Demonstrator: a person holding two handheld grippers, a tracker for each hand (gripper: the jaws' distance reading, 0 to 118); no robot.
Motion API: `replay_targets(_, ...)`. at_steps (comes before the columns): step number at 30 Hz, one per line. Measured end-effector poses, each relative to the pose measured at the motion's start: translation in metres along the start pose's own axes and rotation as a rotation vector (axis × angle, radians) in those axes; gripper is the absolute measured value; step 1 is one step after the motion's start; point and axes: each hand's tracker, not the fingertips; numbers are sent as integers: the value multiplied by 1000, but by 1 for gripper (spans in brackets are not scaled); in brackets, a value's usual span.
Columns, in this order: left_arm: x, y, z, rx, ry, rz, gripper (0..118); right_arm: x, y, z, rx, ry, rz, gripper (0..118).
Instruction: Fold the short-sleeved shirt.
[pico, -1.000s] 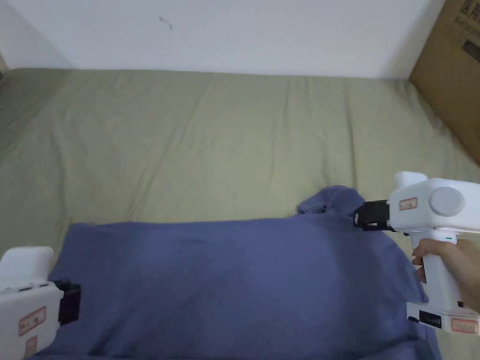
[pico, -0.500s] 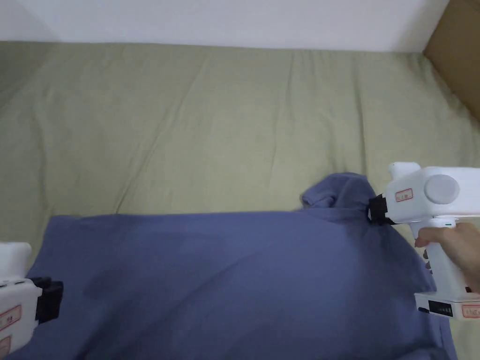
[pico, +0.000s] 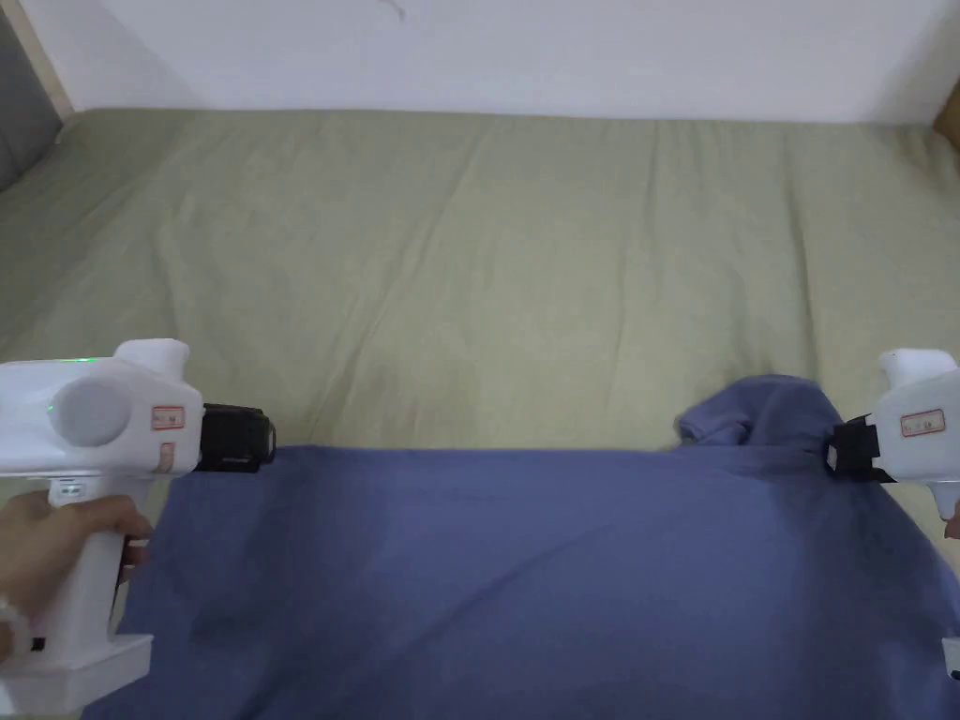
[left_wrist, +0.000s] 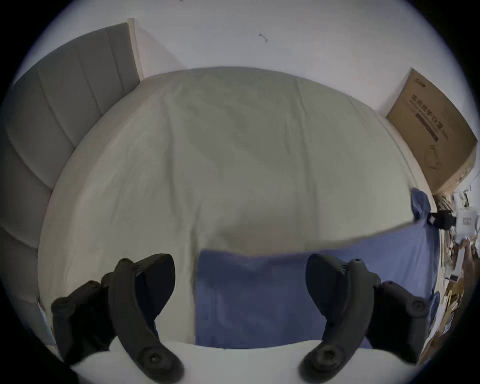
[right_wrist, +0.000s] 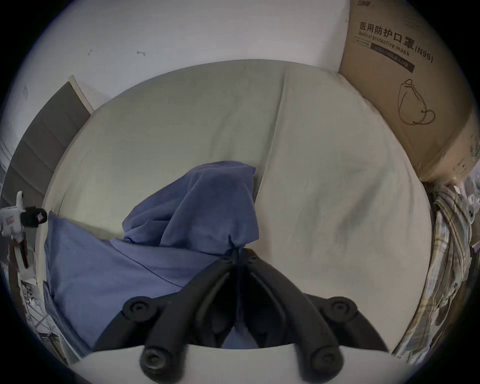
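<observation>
Pinching the blue shirt (right_wrist: 145, 262) by its bunched sleeve, the right gripper (right_wrist: 236, 253) stays clenched; the left gripper (left_wrist: 239, 280) gapes released, so pulling may drag the cloth crooked across the bed (pico: 487, 272).

My shirt (pico: 525, 572) is a plain blue-purple short-sleeved one, spread wide across the olive-green sheet with its far edge running nearly straight from left to right. Most of the cloth lies smooth, with only soft creases. At the right end one sleeve (pico: 759, 412) (bunched and humped up rather than flat) rises above that straight edge. The near part runs out of my head view.
</observation>
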Motion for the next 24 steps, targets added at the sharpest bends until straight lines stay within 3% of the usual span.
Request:
replay_targets(4, -3, -9, -39, -86, -68, 79, 96, -1, -1, -3, -7, -3, -8, 4)
replay_targets(5, -4, -14, -41, -53, -11, 52, 92, -1, -2, -3, -8, -5, -9, 4)
replay_targets(7, 1, -13, -27, -8, 21, 42, 63, -1, -2, 1, 9, -12, -9, 4)
replay_targets(9, 3, -11, -22, 13, 28, -32, 7, -2, -1, 10, 23, -14, -16, 3)
replay_targets(10, 2, -9, -19, 1, 10, -31, 2, -2, 0, 16, 35, -21, -21, 3)
replay_targets(13, 18, -9, 11, -7, -6, -49, 2, -4, -1, 38, 61, -3, -52, 3)
replay_targets(24, 14, -49, 156, 163, -30, -121, 2, -11, -55, 162, 163, 11, -13, 3)
